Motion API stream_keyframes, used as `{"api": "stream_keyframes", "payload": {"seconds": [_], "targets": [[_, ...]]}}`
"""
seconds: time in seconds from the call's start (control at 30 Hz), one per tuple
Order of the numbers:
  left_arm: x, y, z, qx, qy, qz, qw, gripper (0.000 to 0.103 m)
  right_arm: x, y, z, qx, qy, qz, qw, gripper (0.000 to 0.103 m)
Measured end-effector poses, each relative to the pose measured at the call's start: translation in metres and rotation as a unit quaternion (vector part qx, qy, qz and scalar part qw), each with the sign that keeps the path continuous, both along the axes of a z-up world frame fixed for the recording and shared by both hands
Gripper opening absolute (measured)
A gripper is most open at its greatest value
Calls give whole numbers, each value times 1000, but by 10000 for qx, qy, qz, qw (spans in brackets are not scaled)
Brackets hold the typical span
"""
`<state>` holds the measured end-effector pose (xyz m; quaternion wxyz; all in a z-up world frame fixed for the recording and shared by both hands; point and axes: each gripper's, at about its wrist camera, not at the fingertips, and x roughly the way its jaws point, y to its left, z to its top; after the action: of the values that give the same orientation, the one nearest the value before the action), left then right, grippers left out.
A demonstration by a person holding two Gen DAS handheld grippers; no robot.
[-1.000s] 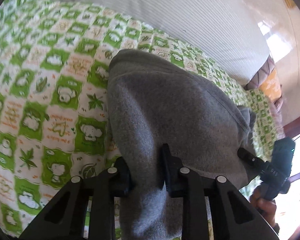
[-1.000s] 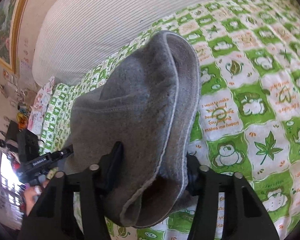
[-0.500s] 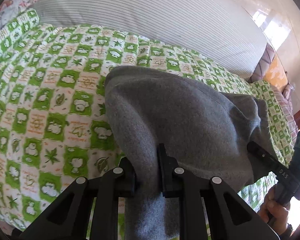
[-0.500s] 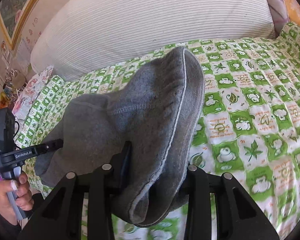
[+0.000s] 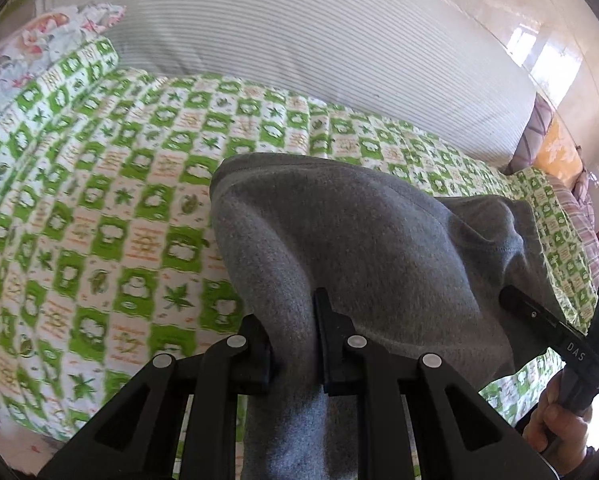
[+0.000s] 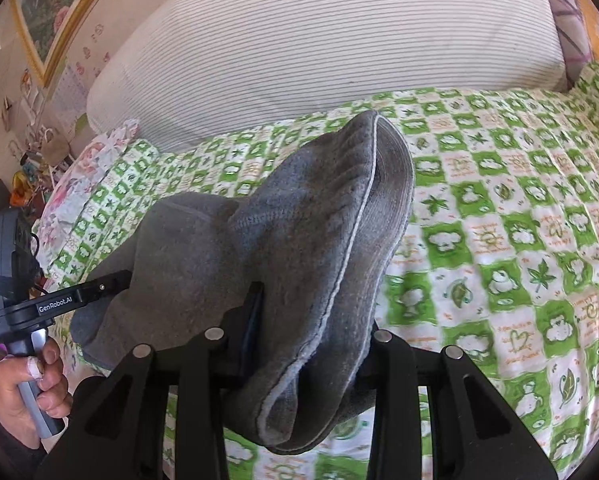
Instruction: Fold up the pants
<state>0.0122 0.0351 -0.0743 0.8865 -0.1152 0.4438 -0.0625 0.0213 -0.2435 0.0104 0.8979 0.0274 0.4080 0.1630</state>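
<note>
**Grey pants hanging between two grippers above the bed**

In the left wrist view, the left gripper (image 5: 295, 340) is pinching a bunched fold of the one pair of grey fleece pants (image 5: 363, 256), its two fingers (image 5: 255, 354) pressing in on the cloth from both sides. The fabric is draping up and away from the jaws and trailing off to the right, where the right gripper (image 5: 517, 300) is reaching into it; that contact is mostly hidden there. A hand (image 5: 555, 420) is wrapping the handle below.

In the right wrist view, the left gripper (image 6: 115, 280) is meeting the cloth at the far left, held by a hand (image 6: 23, 384). The pants (image 6: 299, 248) are arching over the right gripper (image 6: 311, 332), whose jaws are closing on a thick hem; the right-hand finger seems buried under cloth. Beneath, one green-checked bedspread (image 6: 519, 240) is spreading out, with one striped white pillow (image 6: 319, 52) lying behind it.
</note>
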Motion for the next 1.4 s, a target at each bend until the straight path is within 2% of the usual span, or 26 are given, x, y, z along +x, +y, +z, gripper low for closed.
{"api": "stream_keyframes", "payload": {"seconds": [0.27, 0.63, 1.1, 1.4], "targets": [[0, 31, 11, 61, -220, 310, 9993, 16, 22, 25, 3, -9, -194, 292, 9994, 36], [25, 71, 16, 195, -299, 685, 9970, 16, 64, 75, 0, -10, -264, 659, 9975, 36], [74, 86, 18, 463, -341, 750, 9955, 16, 117, 103, -9, 47, -265, 725, 9970, 36], [101, 89, 4, 506, -247, 725, 9958, 16, 144, 104, -18, 25, -206, 659, 9976, 36]]}}
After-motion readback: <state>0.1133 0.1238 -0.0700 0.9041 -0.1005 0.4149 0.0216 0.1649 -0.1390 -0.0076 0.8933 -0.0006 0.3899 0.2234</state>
